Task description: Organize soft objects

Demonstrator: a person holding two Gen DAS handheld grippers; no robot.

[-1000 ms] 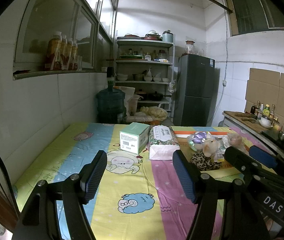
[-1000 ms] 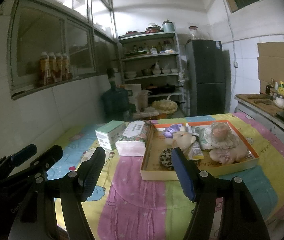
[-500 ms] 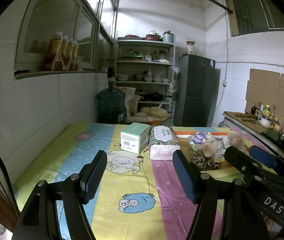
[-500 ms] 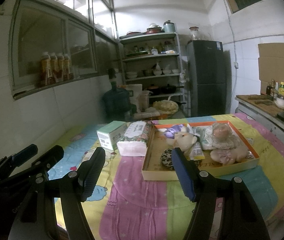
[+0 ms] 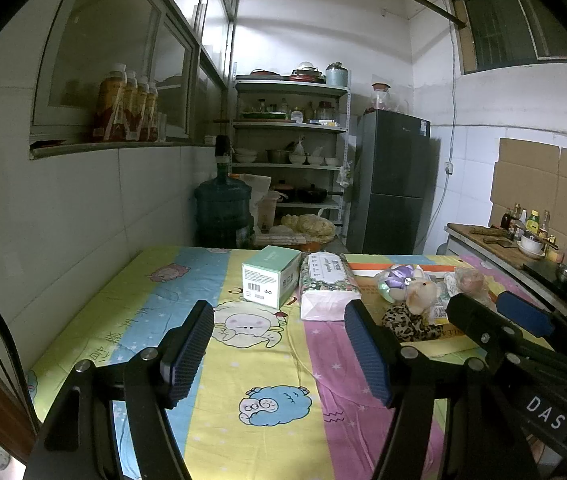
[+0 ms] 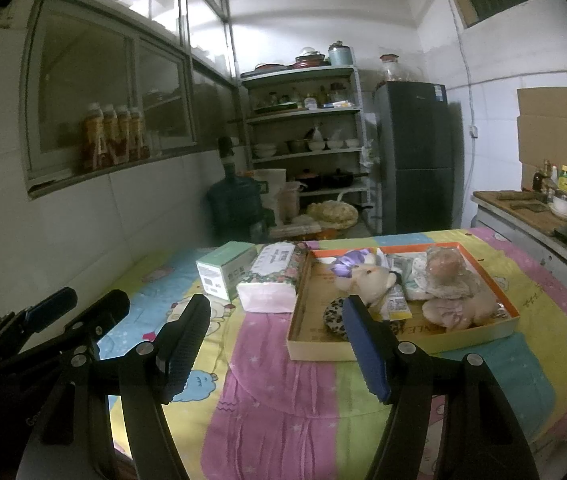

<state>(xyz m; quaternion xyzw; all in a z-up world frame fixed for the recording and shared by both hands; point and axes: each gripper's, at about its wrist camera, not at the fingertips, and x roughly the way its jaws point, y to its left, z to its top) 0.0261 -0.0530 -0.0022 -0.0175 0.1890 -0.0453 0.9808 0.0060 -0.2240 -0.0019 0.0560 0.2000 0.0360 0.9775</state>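
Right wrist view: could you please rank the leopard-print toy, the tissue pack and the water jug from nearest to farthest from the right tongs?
1. Leopard-print toy: in the tray's near corner, just beyond the right tongs.
2. Tissue pack: on the bedspread, left of the tray.
3. Water jug: on the floor beyond the table, by the shelves.

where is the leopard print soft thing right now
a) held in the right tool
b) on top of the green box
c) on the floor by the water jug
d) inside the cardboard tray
d) The leopard print soft thing lies inside the cardboard tray, at its near left corner beside the cream plush toy; both tools hang open and empty over the table.
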